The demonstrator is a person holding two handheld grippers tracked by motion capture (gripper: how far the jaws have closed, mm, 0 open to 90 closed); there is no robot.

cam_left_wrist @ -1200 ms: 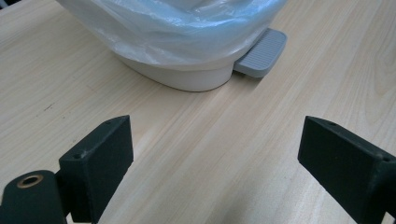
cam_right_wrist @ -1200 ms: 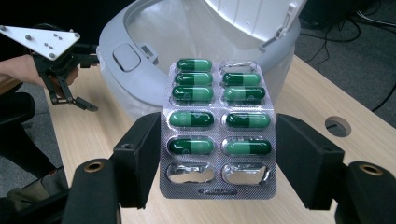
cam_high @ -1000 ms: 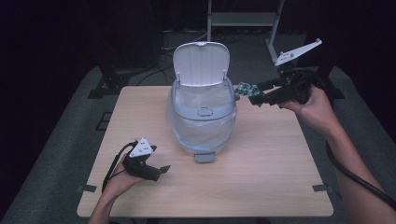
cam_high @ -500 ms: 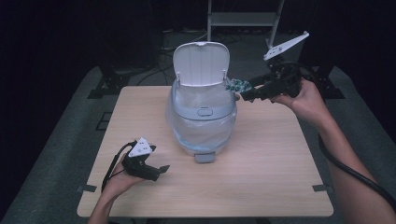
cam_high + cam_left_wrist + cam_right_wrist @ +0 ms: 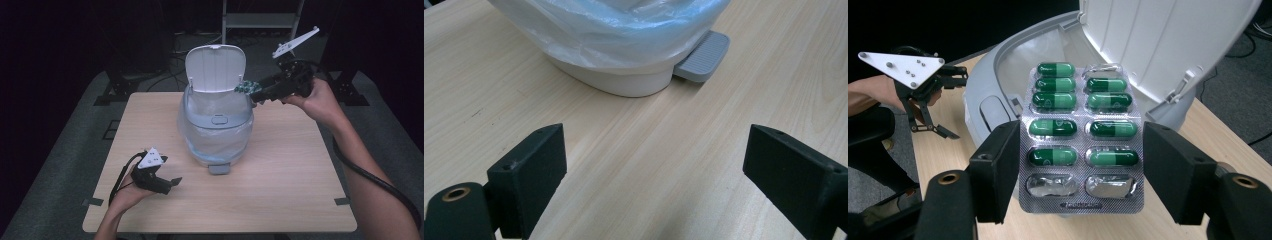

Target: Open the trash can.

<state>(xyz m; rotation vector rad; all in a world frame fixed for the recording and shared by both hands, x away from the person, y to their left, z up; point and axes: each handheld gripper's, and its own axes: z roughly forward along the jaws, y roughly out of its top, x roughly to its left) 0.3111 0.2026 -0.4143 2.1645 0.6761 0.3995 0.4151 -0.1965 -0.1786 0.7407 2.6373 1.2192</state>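
The right gripper (image 5: 1080,165) held a blister pack (image 5: 1080,140) of green capsules, its two jaws pressed against the pack's long edges; the pack stood upright between them, eight pockets filled and the two nearest the gripper body burst and empty; in the high view the right gripper (image 5: 252,92) was raised off the counter (image 5: 290,170), with the blister pack (image 5: 246,88) at its tip, just at the rim of the pedal bin (image 5: 216,125); beyond the pack lay the bin's open mouth, lined with a clear bag (image 5: 1013,60), and the raised lid (image 5: 1168,45) stood just behind it; the left gripper (image 5: 167,182) rested low on the counter, jaws spread wide with nothing between them; ahead of it, near but apart, were the bin's base and its grey pedal (image 5: 702,55).
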